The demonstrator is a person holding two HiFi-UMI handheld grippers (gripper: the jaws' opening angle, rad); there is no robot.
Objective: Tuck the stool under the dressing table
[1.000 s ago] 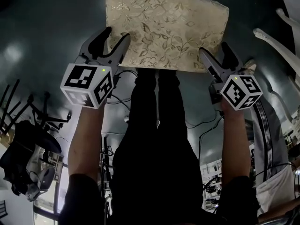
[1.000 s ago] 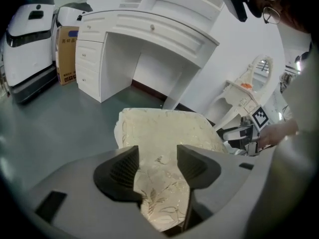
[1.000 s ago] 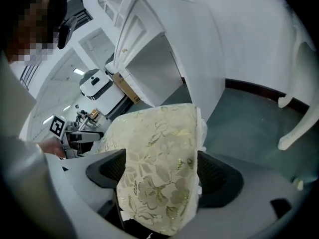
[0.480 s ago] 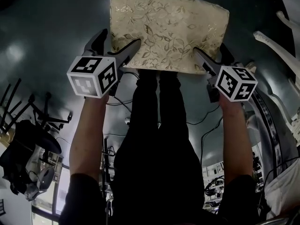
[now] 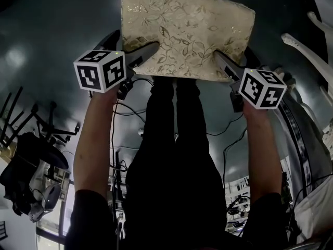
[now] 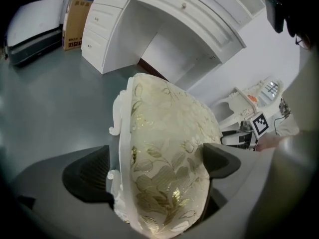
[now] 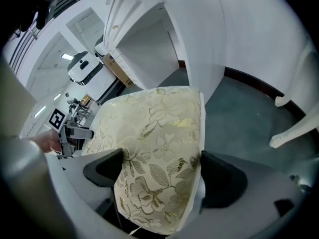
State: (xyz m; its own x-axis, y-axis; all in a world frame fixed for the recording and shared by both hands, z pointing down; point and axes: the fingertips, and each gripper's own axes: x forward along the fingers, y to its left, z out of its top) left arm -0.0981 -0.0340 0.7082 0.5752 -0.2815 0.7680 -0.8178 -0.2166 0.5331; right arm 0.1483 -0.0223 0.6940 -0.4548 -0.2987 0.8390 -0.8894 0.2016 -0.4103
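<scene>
Gold-patterned stool (image 5: 187, 33) seat lay between the spread, just-opened jaws of left gripper (image 5: 132, 43) and right gripper (image 5: 233, 56), dressing table (image 6: 164, 14) showed only in gripper views, legs hidden.

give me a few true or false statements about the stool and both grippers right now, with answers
1. The stool is already tucked under the dressing table. False: it stands on the floor in front of it.
2. The left gripper has the stool's seat between its jaws. True.
3. The right gripper is shut and empty. False: its jaws stand apart around the seat.
4. A cardboard box stands beside the dressing table. True.
5. The seat cushion is plain blue. False: cream with a gold floral pattern.
Both grippers' jaws have just been opening, the seat between them.
</scene>
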